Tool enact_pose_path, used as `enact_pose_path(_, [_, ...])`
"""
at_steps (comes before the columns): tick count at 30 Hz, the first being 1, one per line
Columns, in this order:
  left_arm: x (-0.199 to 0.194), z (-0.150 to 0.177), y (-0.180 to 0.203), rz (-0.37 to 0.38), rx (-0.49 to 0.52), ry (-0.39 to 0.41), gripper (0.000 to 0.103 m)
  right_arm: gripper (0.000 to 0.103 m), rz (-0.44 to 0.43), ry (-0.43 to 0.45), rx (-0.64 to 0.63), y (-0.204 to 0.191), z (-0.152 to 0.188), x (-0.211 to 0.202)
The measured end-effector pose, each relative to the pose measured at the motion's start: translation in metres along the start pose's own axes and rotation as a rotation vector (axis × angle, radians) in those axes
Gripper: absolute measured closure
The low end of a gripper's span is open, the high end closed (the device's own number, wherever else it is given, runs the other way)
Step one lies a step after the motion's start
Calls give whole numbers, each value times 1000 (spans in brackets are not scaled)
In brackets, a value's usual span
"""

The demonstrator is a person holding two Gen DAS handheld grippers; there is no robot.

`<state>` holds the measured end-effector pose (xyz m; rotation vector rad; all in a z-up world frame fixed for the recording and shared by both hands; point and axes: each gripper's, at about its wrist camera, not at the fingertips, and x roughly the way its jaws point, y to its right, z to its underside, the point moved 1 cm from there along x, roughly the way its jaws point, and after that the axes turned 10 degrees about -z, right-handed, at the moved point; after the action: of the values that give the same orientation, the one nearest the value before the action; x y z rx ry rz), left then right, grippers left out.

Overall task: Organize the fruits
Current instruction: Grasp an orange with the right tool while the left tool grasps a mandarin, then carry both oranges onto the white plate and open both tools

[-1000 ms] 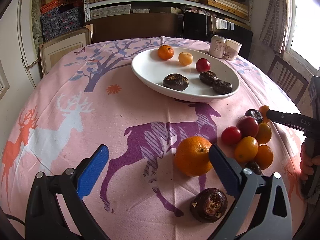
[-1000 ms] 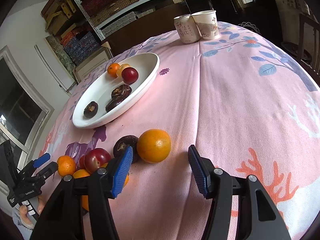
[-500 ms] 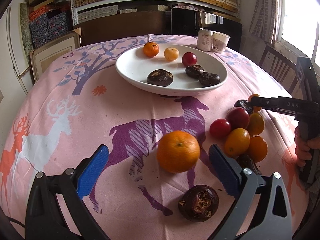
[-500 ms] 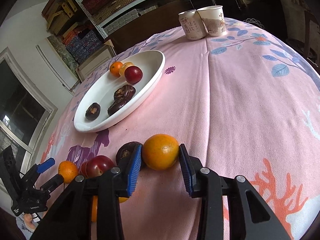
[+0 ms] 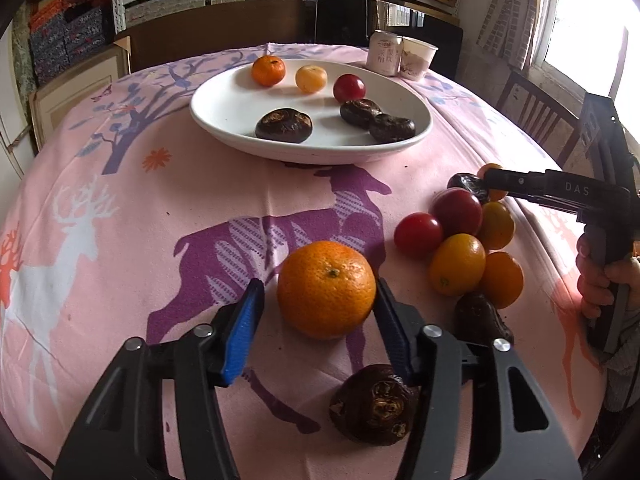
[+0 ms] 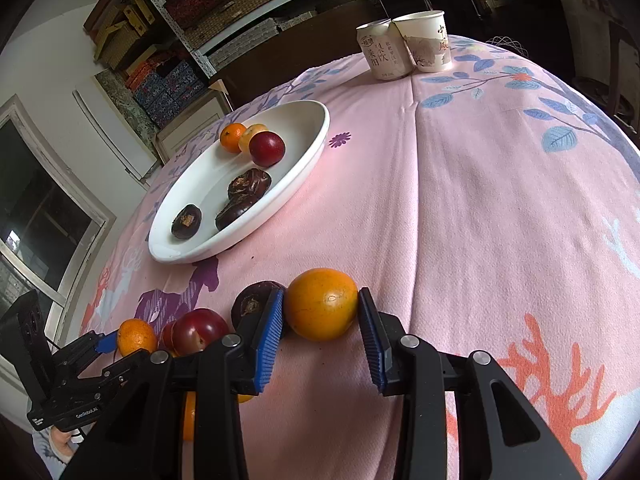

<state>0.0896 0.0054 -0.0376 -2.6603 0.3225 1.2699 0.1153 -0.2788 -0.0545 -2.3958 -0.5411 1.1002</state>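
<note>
A large orange (image 5: pixel 326 288) lies on the pink deer tablecloth between the jaws of my left gripper (image 5: pixel 319 286). The jaws are closing: the right pad touches the orange and a thin gap shows at the left pad. My right gripper (image 6: pixel 320 300) is shut on a smaller orange-yellow fruit (image 6: pixel 322 304) that rests on the cloth. A dark fruit (image 6: pixel 252 302) and a red plum (image 6: pixel 198 330) lie just left of it. The white oval plate (image 5: pixel 280 152) behind holds a mandarin (image 5: pixel 268 71), a yellow fruit, a red plum and three dark fruits.
A heap of red and orange fruits (image 5: pixel 456 264) lies right of the large orange, and a dark fruit (image 5: pixel 376 404) lies under my left gripper's right finger. A can (image 5: pixel 384 58) and a paper cup (image 5: pixel 418 60) stand at the far edge. A wooden chair (image 5: pixel 536 120) stands at the right.
My left gripper's jaws have drawn in from wide open to close around the large orange. My right gripper's jaws closed onto the orange-yellow fruit and have stayed shut on it.
</note>
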Motion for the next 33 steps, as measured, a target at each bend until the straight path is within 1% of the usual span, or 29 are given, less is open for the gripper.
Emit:
enact_pose_path(3, [0,-1,1,18,-4,5,57,65,0,1,-1,0,0,0])
enact_pose_path(8, [1,-1,1,28,-15,4,57,65,3,3,-1,0,0,0])
enact_pose_path(11, [-1,-2,-2,11,-26,11,57,65,15,19,7,2,0,-4])
enact_pose_path(14, [-8,-6,-8,-5,-48,41,57,65,12,55,11,4,-1,-12])
enact_pose_path(17, [-19,-20,-13,-22,-66,88,57,65,0,96,-11,-4,-9,-21])
enact_pose_path(21, [-21,-58,-21,-45,-85,111,57,65,-25,102,-68,-29,-37,-20])
enact_pose_path(24, [-9,-90,-27,-55,-115,107,57,65,-44,76,-116,-53,-61,-2])
enact_pose_path(28, [22,-121,-34,-70,-164,74,57,65,-69,24,-174,-83,-79,36])
enact_pose_path(31, [49,-134,-39,-76,-197,38,57,65,-76,-30,-225,-98,-84,66])
enact_pose_path(33, [64,-137,-43,-69,-219,18,57,64,-81,-57,-245,-102,-82,78])
